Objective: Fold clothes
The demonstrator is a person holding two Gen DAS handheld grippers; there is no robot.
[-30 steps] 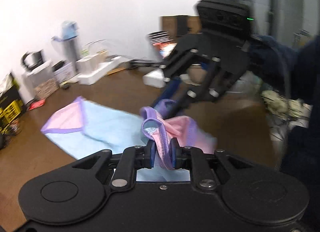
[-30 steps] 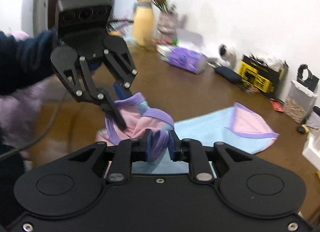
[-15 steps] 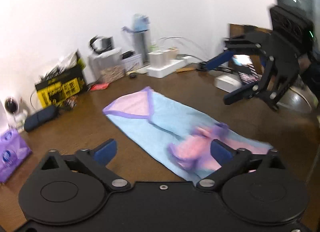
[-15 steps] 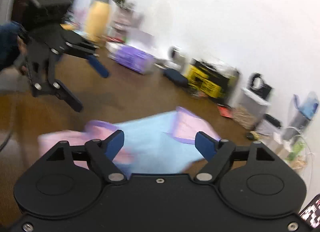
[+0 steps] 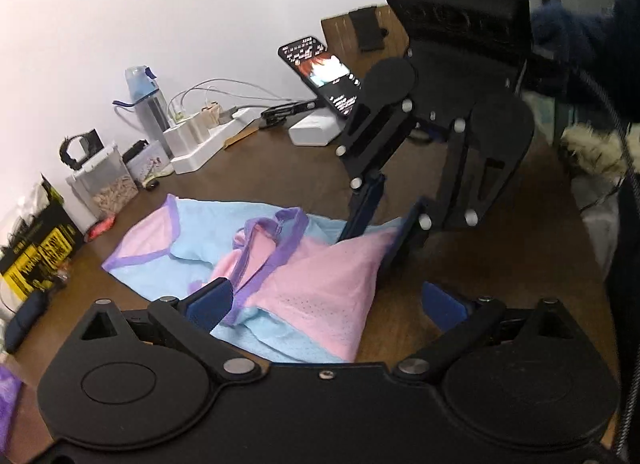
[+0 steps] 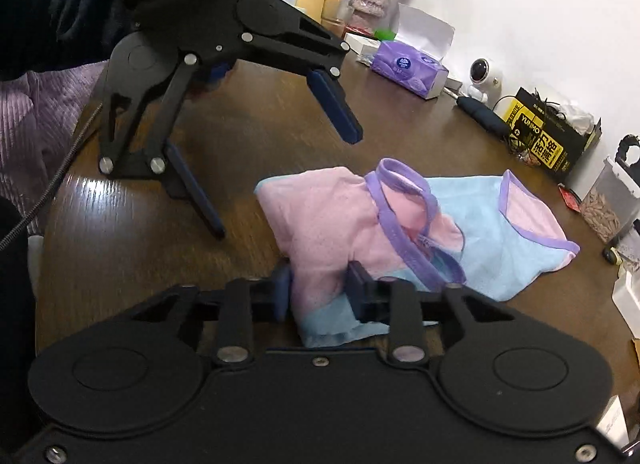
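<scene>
Even bright indoor light; glare patch on my table (image 6: 94,189); heavy fisheye bending at edges; slight motion blur, corners dark.

Perforated mesh cloth garment (image 6: 340,219) on glossy wood table (image 6: 132,240)

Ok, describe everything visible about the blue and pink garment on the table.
The garment is a small, thin top of perforated mesh-like fabric, light blue with pink panels and purple binding along its openings. It lies on the brown wooden table, partly folded: one pink end is doubled over the blue middle and bunched, the far end lies flat. The right gripper has its fingers around the near folded edge. The left gripper is open beside it.
</scene>
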